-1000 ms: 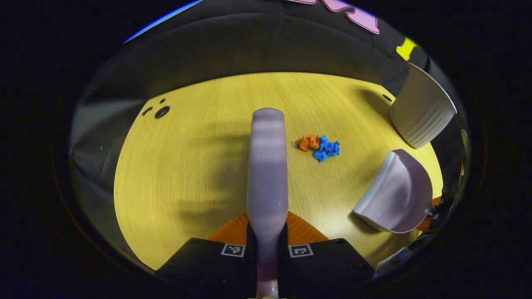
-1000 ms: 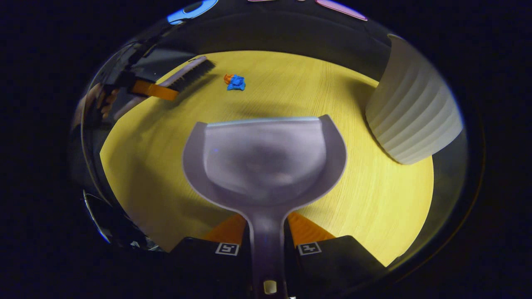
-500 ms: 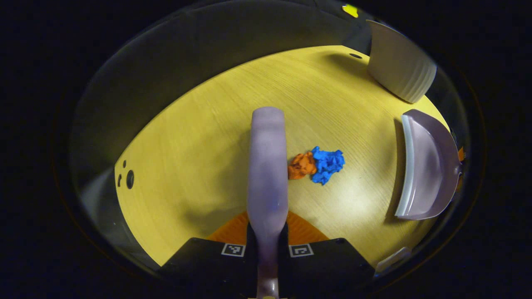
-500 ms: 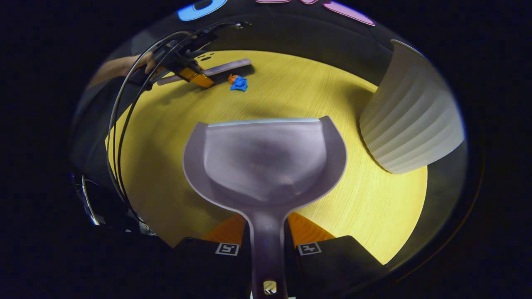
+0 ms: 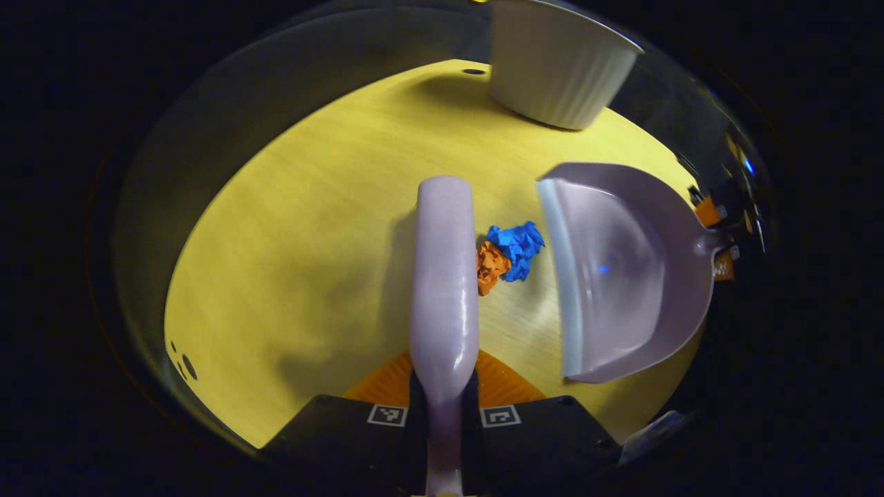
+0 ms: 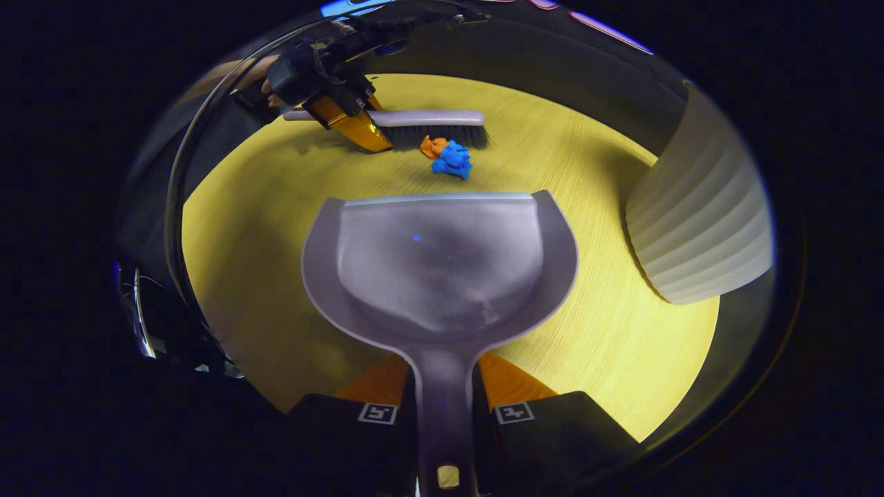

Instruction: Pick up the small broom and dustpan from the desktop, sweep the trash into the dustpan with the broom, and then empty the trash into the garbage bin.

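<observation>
Crumpled paper trash (image 5: 507, 254) lies on tabletop (image 5: 290, 241) between broom (image 5: 444, 276) and dustpan (image 5: 621, 269). Left tool (image 5: 444, 407) pinches broom; right tool (image 6: 444, 414) pinches dustpan handle. Risk: fast sweep flicks scraps past a raised lip.

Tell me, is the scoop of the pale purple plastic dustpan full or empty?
Empty. The pale purple plastic dustpan has a bare scoop; the crumpled blue paper and orange paper lie on the yellow table.

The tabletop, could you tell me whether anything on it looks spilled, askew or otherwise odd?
Nothing stands out. The orange and blue paper scraps lie together between the broom and the dustpan, where sweeping needs them. The bin stands upright on the table.
</observation>
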The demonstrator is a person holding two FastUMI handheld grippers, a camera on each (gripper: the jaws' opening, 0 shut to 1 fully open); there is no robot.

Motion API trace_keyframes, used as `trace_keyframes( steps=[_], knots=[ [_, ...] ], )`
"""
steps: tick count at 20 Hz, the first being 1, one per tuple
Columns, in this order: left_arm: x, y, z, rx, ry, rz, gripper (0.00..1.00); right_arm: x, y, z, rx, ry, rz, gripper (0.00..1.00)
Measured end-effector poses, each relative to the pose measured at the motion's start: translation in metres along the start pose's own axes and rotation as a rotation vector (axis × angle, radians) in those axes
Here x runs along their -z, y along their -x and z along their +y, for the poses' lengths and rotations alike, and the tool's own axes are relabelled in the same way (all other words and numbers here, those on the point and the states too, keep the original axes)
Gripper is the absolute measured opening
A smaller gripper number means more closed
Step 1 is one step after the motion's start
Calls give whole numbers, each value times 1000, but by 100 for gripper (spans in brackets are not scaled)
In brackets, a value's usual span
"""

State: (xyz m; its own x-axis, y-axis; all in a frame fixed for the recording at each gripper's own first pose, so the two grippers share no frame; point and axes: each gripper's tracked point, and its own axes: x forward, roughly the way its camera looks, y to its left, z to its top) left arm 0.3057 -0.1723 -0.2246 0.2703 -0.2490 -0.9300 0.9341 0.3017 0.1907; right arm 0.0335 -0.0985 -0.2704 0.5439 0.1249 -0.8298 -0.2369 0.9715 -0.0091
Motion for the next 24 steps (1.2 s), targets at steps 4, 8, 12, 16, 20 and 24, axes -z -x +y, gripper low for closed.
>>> trace_keyframes(
  steps=[4, 8, 12, 16, 20, 24],
  knots=[
    [-10, 8, -40, 111, -61, 16, 24, -16, 8, 0, 5, 11, -11, 36],
    [-10, 9, -80, 149, -22, -10, 24, -32, 17, -1, 10, -12, -25, 36],
    [-1, 22, -95, 125, 129, -77, 24, -33, 18, -3, 15, -41, -43, 36],
    [9, 54, -90, 72, 305, -166, 24, -31, 17, -4, 19, -41, -41, 36],
    [47, 84, -93, -5, 456, -238, 24, -33, 19, -5, 35, -49, -65, 32],
    [109, 88, -94, -71, 559, -271, 24, -38, 21, -4, 51, -80, -88, 36]
  ],
)
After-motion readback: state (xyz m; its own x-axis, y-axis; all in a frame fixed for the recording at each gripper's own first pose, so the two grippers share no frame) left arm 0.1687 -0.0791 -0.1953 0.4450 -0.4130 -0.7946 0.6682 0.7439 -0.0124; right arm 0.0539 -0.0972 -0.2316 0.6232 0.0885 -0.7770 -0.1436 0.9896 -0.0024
